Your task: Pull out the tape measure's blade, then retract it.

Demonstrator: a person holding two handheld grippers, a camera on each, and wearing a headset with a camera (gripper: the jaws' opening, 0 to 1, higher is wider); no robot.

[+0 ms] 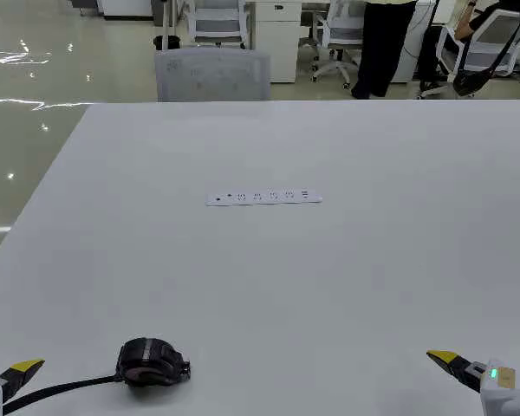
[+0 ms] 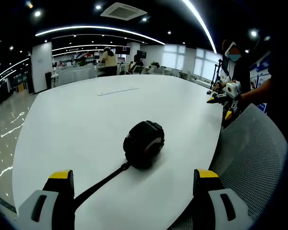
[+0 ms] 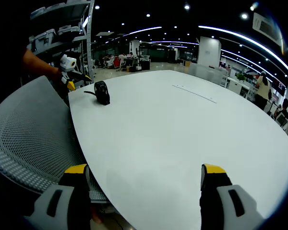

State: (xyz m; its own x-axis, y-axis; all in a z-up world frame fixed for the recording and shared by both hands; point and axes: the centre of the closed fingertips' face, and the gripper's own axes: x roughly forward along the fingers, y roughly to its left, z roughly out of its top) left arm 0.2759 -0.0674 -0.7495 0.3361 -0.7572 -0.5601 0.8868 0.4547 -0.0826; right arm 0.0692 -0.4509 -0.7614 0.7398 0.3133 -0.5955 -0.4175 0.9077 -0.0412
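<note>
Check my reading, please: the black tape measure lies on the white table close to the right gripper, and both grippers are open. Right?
No. The tape measure lies close to the left gripper, not the right gripper; the left gripper view shows it just ahead of open jaws. The rest holds.

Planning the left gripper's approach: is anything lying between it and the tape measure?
Nothing blocks it. Only the black strap of the tape measure lies on the table, trailing toward the open left gripper.
</note>
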